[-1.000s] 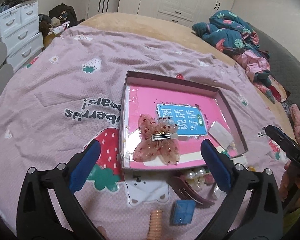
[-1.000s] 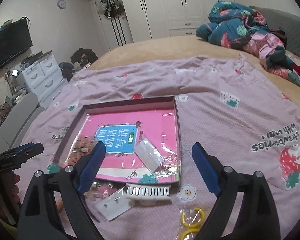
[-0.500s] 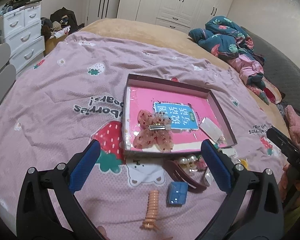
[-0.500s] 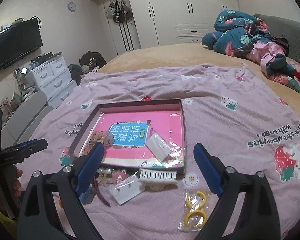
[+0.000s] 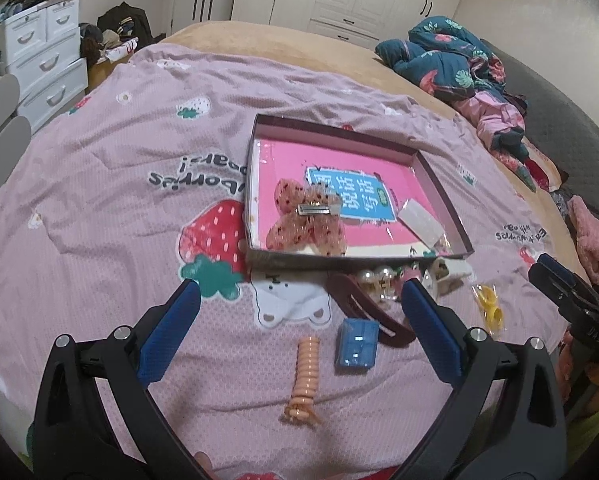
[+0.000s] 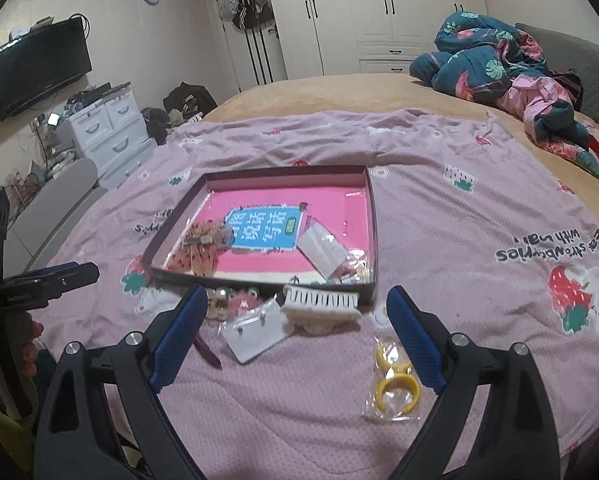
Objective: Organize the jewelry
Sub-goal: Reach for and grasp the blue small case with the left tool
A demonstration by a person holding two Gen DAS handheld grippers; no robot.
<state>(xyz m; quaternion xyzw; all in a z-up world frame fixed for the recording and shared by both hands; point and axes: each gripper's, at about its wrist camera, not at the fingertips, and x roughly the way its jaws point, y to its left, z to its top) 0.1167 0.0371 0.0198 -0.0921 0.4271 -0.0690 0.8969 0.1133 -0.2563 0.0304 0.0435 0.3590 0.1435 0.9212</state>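
Observation:
A shallow pink-lined box [image 5: 331, 130] [image 6: 373, 236] lies on the bedspread and holds a pink butterfly hair clip [image 5: 307, 220] [image 6: 197, 246] and a small white packet [image 5: 419, 222] [image 6: 321, 250]. In front of the box lie a peach spiral hair tie [image 5: 305, 376], a blue square box [image 5: 357, 344], a dark brown hair clip [image 5: 363, 308], pearl pieces [image 5: 375, 278], a white comb clip [image 6: 319, 306], a clear earring card [image 6: 255, 330] and bagged yellow rings [image 6: 395, 380] [image 5: 489, 306]. My left gripper [image 5: 299, 304] hangs open above the hair tie and blue box. My right gripper [image 6: 295, 312] hangs open above the card and comb.
The pink strawberry bedspread [image 5: 119, 200] covers a tan bed. A heap of dark floral bedding [image 6: 495, 60] lies at the far right. White drawers [image 5: 43, 56] and a wall television [image 6: 39, 66] stand left. White wardrobes [image 6: 359, 12] line the back wall.
Both grippers have drawn back from the box, so it looks smaller and farther. More loose pieces in front of the box have come into view. Both stay open.

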